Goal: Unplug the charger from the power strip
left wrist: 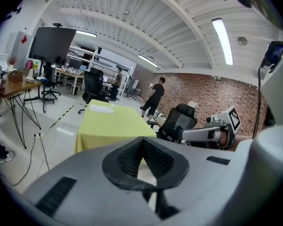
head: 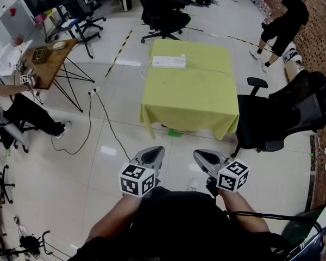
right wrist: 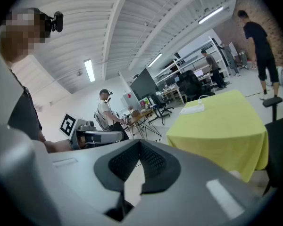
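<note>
A white power strip lies at the far edge of a table draped in yellow-green cloth. A white cable runs off the strip's left end; the charger itself is too small to make out. The strip also shows in the left gripper view and the right gripper view. My left gripper and right gripper hang side by side close to my body, over the floor and well short of the table. Both are shut with nothing held, seen in the left gripper and right gripper views.
A black office chair stands against the table's right side, another behind it. A seated person and a wooden desk are at the left. Cables trail across the floor. A person walks at the far right.
</note>
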Demonstrator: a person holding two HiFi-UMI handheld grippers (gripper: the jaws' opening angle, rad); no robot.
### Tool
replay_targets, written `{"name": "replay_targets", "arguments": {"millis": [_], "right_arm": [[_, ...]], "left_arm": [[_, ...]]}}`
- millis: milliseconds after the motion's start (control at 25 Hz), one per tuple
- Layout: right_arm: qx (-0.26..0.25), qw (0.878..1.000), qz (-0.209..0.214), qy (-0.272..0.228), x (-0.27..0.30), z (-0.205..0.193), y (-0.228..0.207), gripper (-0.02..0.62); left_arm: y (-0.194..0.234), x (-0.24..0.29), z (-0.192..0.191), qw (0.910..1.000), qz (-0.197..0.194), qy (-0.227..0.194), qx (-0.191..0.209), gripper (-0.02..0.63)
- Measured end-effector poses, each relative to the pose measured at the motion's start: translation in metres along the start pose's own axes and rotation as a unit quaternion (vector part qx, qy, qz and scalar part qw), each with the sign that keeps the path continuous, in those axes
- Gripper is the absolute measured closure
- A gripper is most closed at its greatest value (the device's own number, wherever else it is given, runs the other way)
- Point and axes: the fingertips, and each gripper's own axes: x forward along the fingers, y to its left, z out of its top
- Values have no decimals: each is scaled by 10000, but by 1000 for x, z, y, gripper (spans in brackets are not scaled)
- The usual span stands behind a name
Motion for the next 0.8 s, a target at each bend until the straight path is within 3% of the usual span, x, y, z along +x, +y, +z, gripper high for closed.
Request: {"name": "replay_targets", "arguments": {"millis": [320, 800], "right_arm": [[-232, 9984, 448, 261, 76, -6, 54, 592], [-580, 9892, 1165, 674, 177, -16, 126, 592]], "left_arm": [[72, -63, -7, 9983, 505, -185, -232, 601], [160, -154, -27, 9882, 1345, -453, -578, 601]]}}
